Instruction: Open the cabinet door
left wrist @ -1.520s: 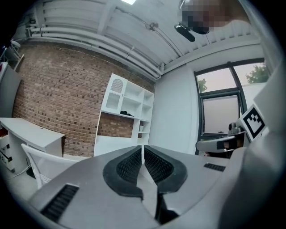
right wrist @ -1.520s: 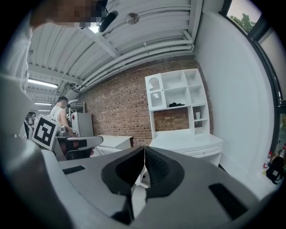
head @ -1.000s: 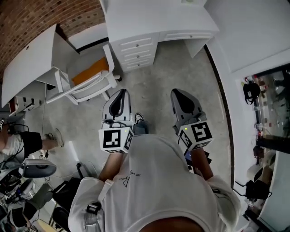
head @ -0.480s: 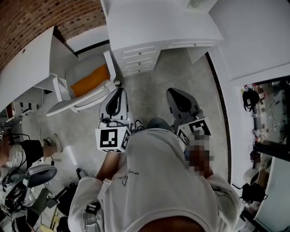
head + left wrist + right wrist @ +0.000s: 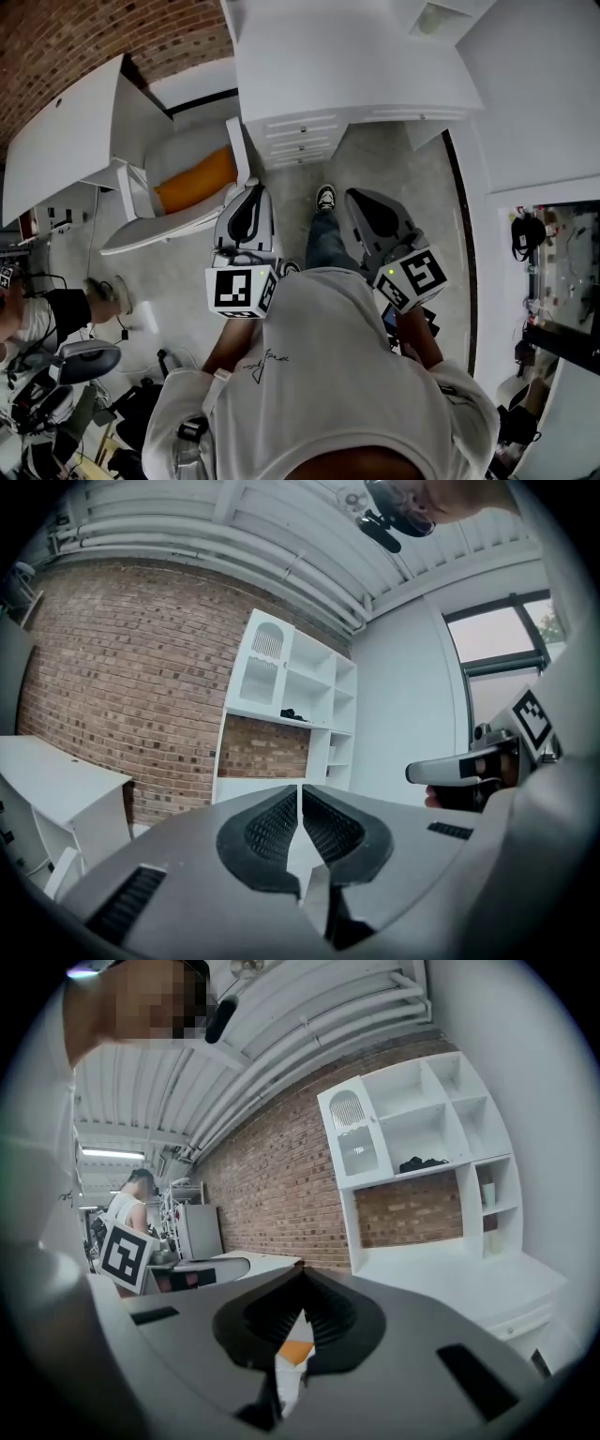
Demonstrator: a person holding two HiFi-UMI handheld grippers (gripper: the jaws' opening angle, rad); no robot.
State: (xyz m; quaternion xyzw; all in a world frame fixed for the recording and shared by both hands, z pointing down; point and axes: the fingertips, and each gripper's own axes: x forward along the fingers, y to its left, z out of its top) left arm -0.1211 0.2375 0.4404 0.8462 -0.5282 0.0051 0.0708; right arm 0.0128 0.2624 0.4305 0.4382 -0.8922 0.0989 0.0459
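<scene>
A white desk with a shelf hutch [image 5: 347,66] stands ahead against the brick wall. The hutch's small cabinet door [image 5: 258,667], with an arched grille, is closed at its upper left; the right gripper view shows the same door [image 5: 354,1138]. My left gripper [image 5: 251,192] and right gripper [image 5: 362,197] are held level side by side in front of my body, well short of the desk. Both are shut with nothing in them, as the left gripper [image 5: 300,789] and right gripper [image 5: 302,1283] show in their own views.
A white chair with an orange cushion [image 5: 192,178] stands just left of the left gripper, before the desk drawers [image 5: 300,136]. Another white desk [image 5: 66,141] is further left. A white wall [image 5: 525,112] runs along the right. A person [image 5: 131,1204] stands at the far left.
I have walked toward the desk, so it and the chair sit nearer and larger in the head view. Both grippers came forward with me and stayed shut.
</scene>
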